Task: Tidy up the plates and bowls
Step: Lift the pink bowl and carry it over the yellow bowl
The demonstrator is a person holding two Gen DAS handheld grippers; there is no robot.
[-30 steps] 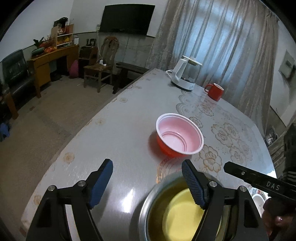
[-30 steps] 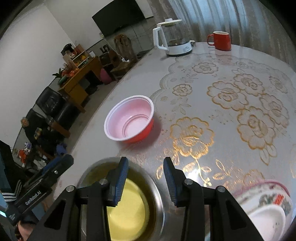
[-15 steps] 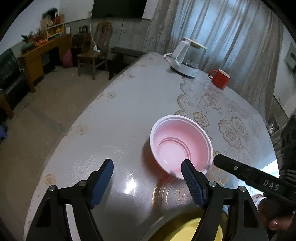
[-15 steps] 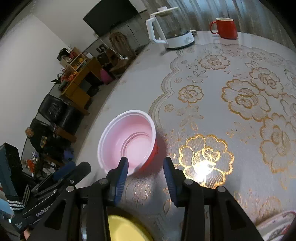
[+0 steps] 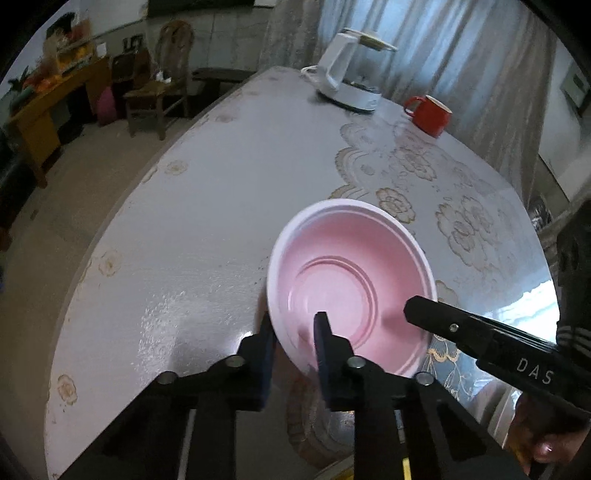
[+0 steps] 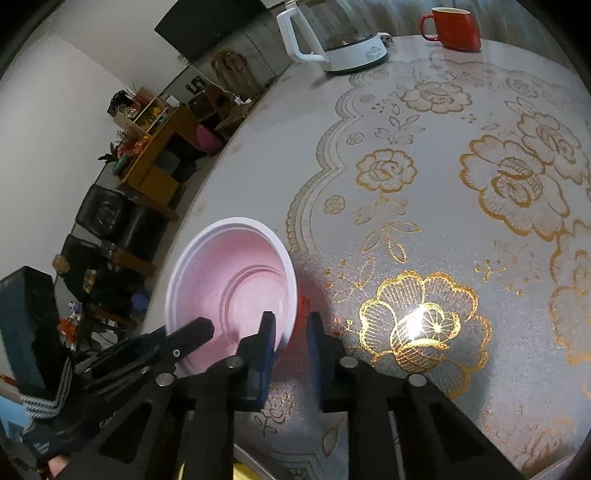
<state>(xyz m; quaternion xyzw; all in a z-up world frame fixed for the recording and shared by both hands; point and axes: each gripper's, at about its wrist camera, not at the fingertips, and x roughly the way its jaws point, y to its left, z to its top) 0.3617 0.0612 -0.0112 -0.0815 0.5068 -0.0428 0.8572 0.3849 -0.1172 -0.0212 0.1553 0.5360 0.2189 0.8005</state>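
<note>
A red bowl with a pink-white inside (image 5: 351, 288) sits on the table (image 5: 207, 236); it also shows in the right wrist view (image 6: 232, 291). My left gripper (image 5: 293, 339) is shut on the bowl's near left rim, one finger inside and one outside. My right gripper (image 6: 290, 339) is shut on the bowl's near right rim in the same way. The right gripper's finger shows in the left wrist view (image 5: 480, 332), and the left gripper shows in the right wrist view (image 6: 147, 354). A sliver of the metal bowl with yellow inside (image 5: 343, 469) shows at the bottom edge.
A white electric kettle (image 5: 351, 85) and a red mug (image 5: 430, 114) stand at the far end of the table; they also show in the right wrist view, kettle (image 6: 332, 40) and mug (image 6: 456, 27). The table's left edge drops to the floor with chairs and a cabinet beyond.
Both grippers moved forward from over the metal bowl to the red bowl. Both closed from open onto the bowl's near rim.
</note>
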